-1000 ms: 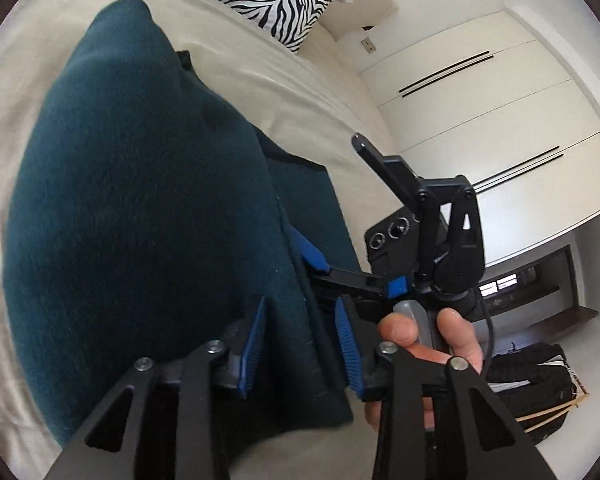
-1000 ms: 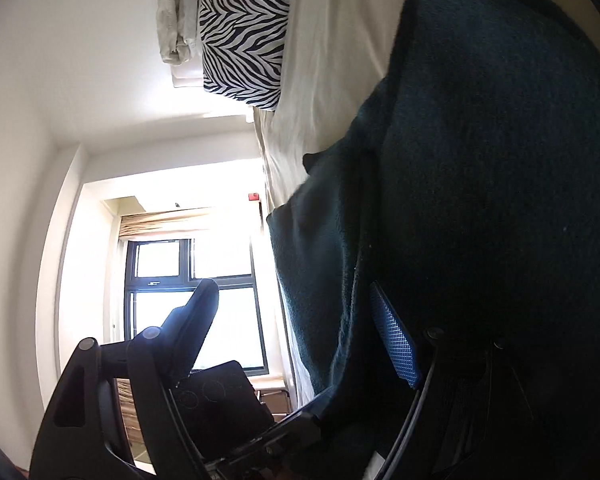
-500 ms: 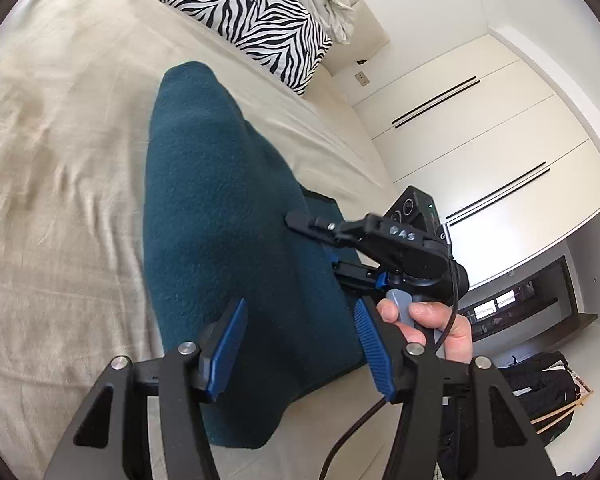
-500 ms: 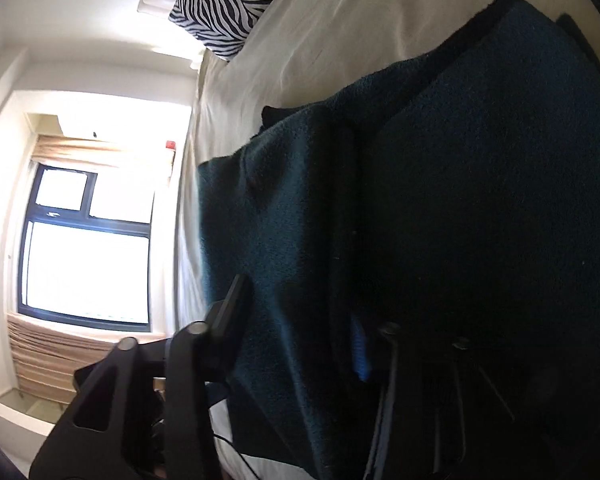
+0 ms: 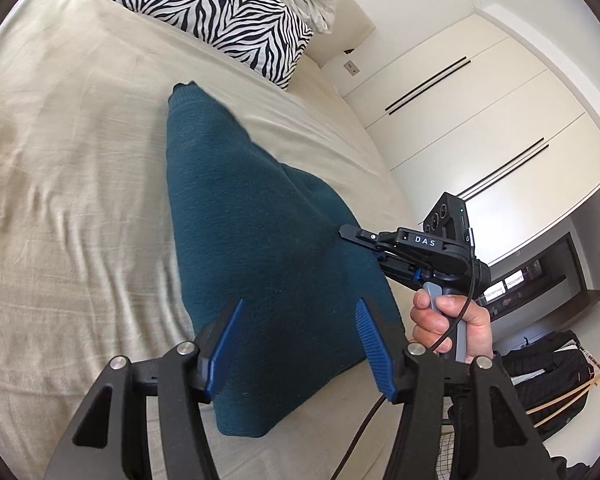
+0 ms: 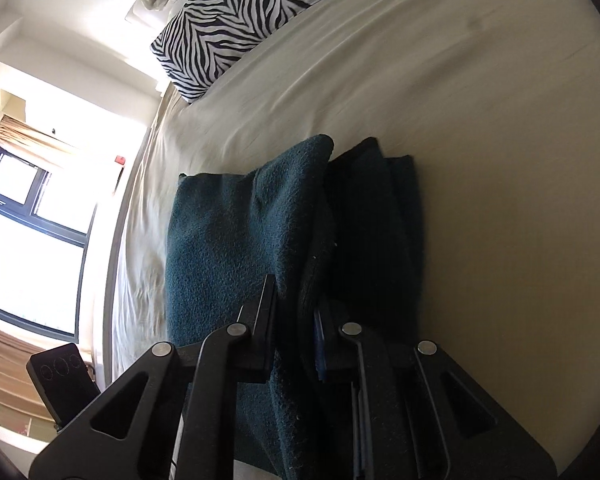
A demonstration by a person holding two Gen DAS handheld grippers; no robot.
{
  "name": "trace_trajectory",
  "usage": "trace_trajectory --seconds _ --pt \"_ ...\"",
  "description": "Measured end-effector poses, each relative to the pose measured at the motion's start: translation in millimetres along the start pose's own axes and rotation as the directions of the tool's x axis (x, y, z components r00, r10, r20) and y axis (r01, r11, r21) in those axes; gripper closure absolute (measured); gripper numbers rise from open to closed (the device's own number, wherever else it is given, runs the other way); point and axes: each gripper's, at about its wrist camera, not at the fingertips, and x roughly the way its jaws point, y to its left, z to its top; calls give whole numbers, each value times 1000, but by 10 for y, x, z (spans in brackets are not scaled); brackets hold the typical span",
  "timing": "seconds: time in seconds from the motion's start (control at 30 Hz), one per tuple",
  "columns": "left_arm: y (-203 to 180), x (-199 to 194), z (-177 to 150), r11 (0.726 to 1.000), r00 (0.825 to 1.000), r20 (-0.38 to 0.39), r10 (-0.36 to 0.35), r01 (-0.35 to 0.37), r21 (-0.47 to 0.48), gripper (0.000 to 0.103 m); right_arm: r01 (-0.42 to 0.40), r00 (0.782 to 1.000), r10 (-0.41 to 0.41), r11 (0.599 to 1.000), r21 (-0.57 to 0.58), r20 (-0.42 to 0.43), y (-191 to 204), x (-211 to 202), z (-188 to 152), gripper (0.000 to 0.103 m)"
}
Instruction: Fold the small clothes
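Note:
A dark teal fleece garment [image 5: 240,220] lies folded lengthwise on the beige bed sheet [image 5: 60,160]. Its right side is pulled up into a tent. My right gripper [image 5: 342,233], held by a hand [image 5: 448,320], reaches in from the right and pinches that raised edge. In the right wrist view a fold of the garment [image 6: 212,248] runs between the closing jaws of the right gripper [image 6: 294,300], pinched there. My left gripper [image 5: 300,304] hovers open over the garment's near end, its blue pads [image 5: 224,336] clear of the cloth.
A zebra-print pillow [image 5: 228,12] and a crumpled white one lie at the head of the bed. White wardrobe doors [image 5: 480,120] stand to the right, with a black bag [image 5: 548,372] on the floor below them. A bright window [image 6: 28,220] is beyond the bed's far side.
The right gripper's jaws have closed on a fold of the garment and raised it. The left gripper has drawn back off the cloth and opened a little wider.

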Motion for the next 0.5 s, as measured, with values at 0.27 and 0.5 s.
trace_trajectory --seconds 0.27,0.5 --pt "-183 212 27 998 999 -26 30 -29 55 43 23 1000 -23 999 48 12 -369 -157 -76 90" --pt "-304 348 123 989 996 -9 94 -92 113 43 -26 1000 27 996 86 -6 -553 -17 -177 87"
